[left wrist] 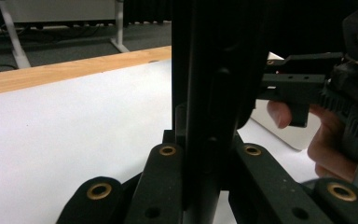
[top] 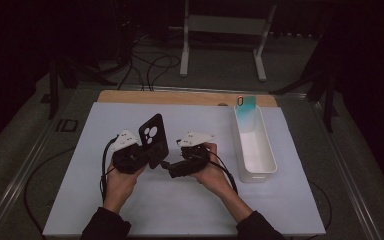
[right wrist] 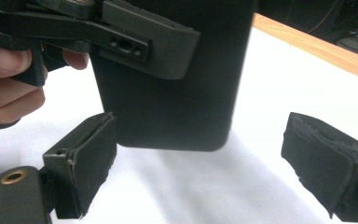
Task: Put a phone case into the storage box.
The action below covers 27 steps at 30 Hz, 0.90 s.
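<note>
Matt black plastic phone case [top: 154, 140] — smooth, glossy white tray [top: 252, 145], wooden table edge [top: 180, 97]

From above, we cannot see the jaws of the left gripper [top: 147, 152], which lie behind the flat black phone case with round camera holes [top: 153, 140] and the gripper's own body. In the left gripper view that case stands edge-on, its top cut off by the frame. In the right gripper view its upper part runs past the top edge, and the left gripper crosses its upper left. The mint-green phone [top: 246, 104] at the far end of the long white plastic bin [top: 260, 165] is too small for us to make out. The person's sleeves [top: 107, 226] end at the bottom edge.
</note>
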{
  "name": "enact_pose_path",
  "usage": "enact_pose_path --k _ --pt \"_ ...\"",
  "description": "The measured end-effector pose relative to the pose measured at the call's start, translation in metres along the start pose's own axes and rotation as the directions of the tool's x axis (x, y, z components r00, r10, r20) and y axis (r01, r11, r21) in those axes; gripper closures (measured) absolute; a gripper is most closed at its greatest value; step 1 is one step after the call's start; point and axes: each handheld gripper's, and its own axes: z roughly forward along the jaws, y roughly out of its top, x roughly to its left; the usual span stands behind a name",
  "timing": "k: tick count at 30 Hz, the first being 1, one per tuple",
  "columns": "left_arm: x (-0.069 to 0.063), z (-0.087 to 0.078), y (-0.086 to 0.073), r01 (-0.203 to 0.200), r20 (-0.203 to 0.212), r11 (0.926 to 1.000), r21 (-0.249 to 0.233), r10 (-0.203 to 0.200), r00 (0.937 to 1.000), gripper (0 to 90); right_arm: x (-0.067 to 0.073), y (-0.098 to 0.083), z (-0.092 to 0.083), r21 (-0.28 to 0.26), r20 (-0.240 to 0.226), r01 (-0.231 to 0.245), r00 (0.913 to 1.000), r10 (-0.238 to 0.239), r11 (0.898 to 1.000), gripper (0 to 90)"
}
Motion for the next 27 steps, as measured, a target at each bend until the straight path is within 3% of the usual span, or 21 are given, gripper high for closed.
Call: enact_pose_path --k 17,27 --pt "0.001 0.001 -0.004 0.003 -0.011 1.0 0.005 -0.003 0.9999 85.9 -0.009 0.007 -0.017 -0.015 0.03 0.005 0.9995 -0.005 1.0 9.1" --pt "-0.001 0.005 -0.007 0.011 -0.009 0.9999 0.01 -0.011 0.9999 85.9 -0.007 0.025 -0.025 -0.068 0.037 0.003 0.9993 0.0 0.998 8.4"
